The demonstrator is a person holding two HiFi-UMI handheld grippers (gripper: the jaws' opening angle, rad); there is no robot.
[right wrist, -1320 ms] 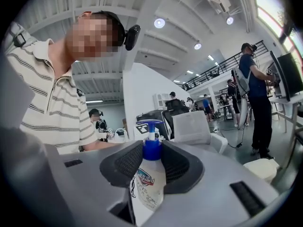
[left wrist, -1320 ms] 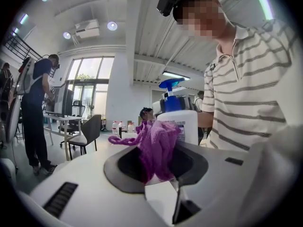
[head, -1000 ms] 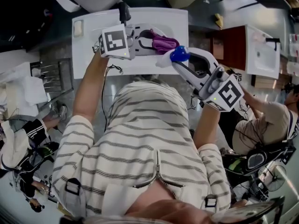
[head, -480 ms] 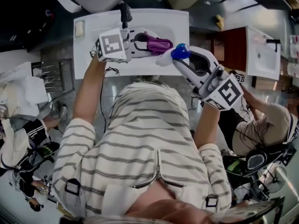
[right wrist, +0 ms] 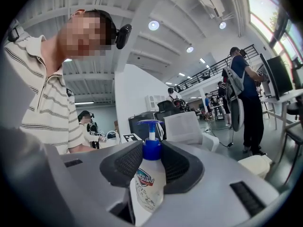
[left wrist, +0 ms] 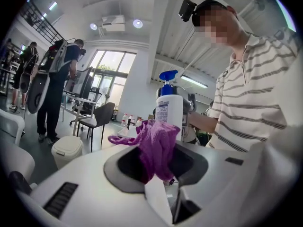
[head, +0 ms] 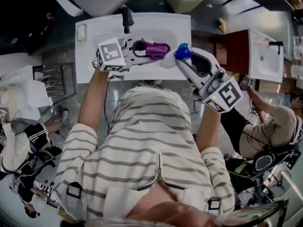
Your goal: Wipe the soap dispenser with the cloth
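The left gripper (head: 141,48) pinches a purple cloth (left wrist: 158,145) tight in its fingers. The right gripper (head: 185,63) has its fingers squeezed on the soap dispenser (right wrist: 148,178), a white bottle with a blue pump. The cloth is just beside the bottle. Both are up over the white sink (head: 94,32).

Both my bare forearms reach forward, with the grippers angled toward each other. My left gripper (head: 140,46) has its fingers clamped on the cloth (head: 157,49). My right gripper (head: 176,60) has its fingers pressed around the soap dispenser (head: 182,51).
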